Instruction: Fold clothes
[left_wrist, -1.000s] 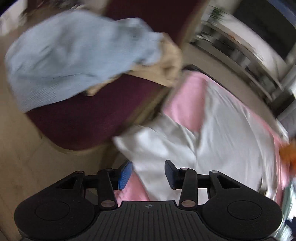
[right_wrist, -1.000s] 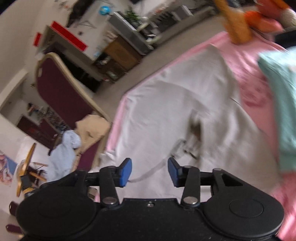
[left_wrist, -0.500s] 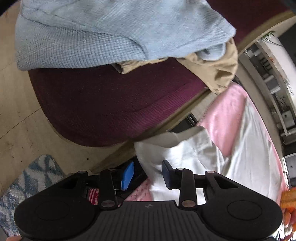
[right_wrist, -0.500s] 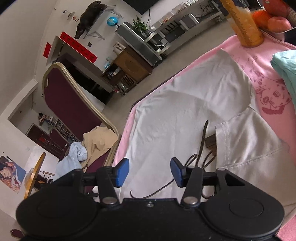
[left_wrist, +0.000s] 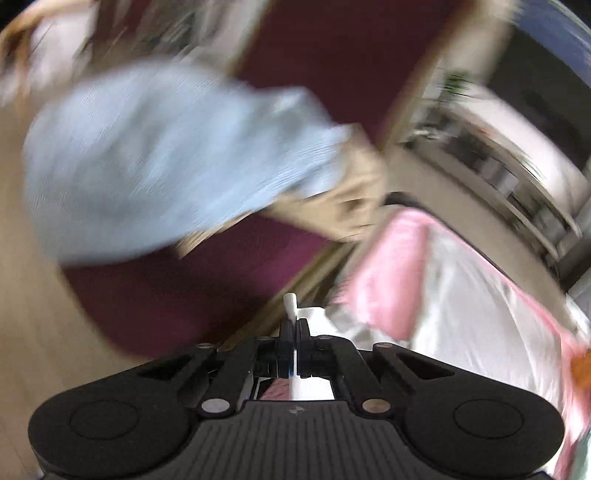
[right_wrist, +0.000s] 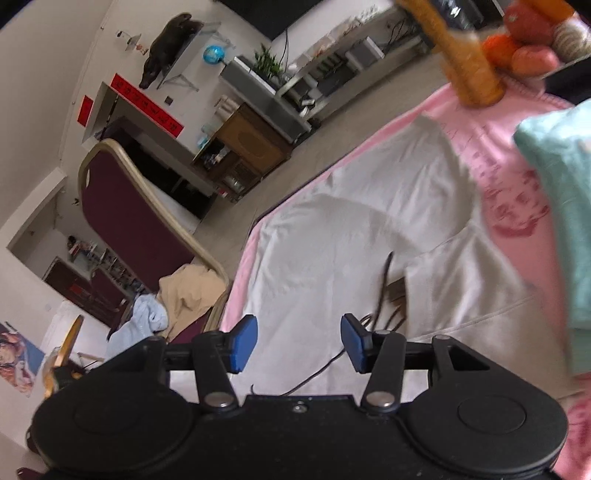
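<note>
Since half a second earlier, the left gripper (left_wrist: 294, 334) had gone from open to pinched tight on a corner of the white garment (right_wrist: 343, 236), a small tuft poking out past its fingertips. The garment lay spread on the pink-covered table (right_wrist: 517, 177), its long axis running away from both grippers toward the far edge, one flap already doubled over at the right. The right gripper (right_wrist: 299, 341) hovered above the near hem with jaws wide apart, holding nothing. A maroon chair (left_wrist: 177, 291) heaped with other clothes crowded the table's left edge; room lay open ahead.
</note>
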